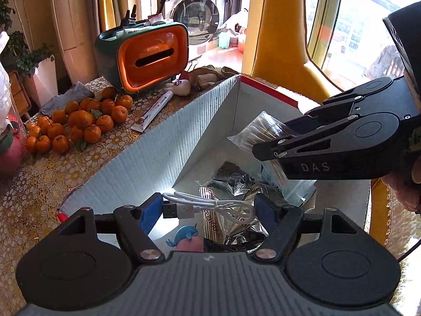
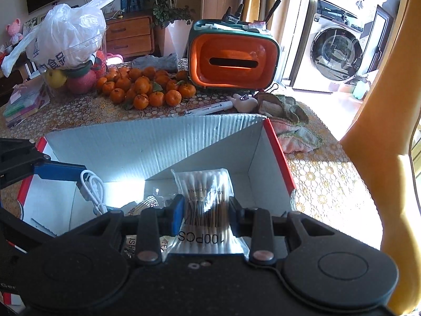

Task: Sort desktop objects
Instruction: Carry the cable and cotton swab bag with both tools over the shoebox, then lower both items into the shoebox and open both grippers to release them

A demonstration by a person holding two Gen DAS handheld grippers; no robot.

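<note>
- Corrugated white cardboard box (image 2: 147,147), red-edged, is set on the lace-patterned table (image 2: 329,173).
- Crinkly clear cotton-swab bag (image 2: 204,200) is pinched by the right tool (image 2: 206,210) above the box.
- Coiled white USB cable (image 1: 210,205) is seen between the left tool's (image 1: 208,210) wide-spread fingers, over the box; a grip cannot be told.

White inside the box (image 2: 147,147), red along its rim. Blue pads on the black left gripper (image 1: 208,210), white on the cable (image 1: 210,205) between them. Clear bag of white swabs (image 2: 205,200), black barcode and lettering, between the right gripper's (image 2: 206,210) blue pads. Beyond both grippers: orange mandarins (image 2: 147,87) with green leaves, orange-and-green tissue holder (image 2: 231,60), gold floral tablecloth (image 2: 329,173). Blue whale toy (image 1: 184,234) just ahead of the left gripper.
</note>
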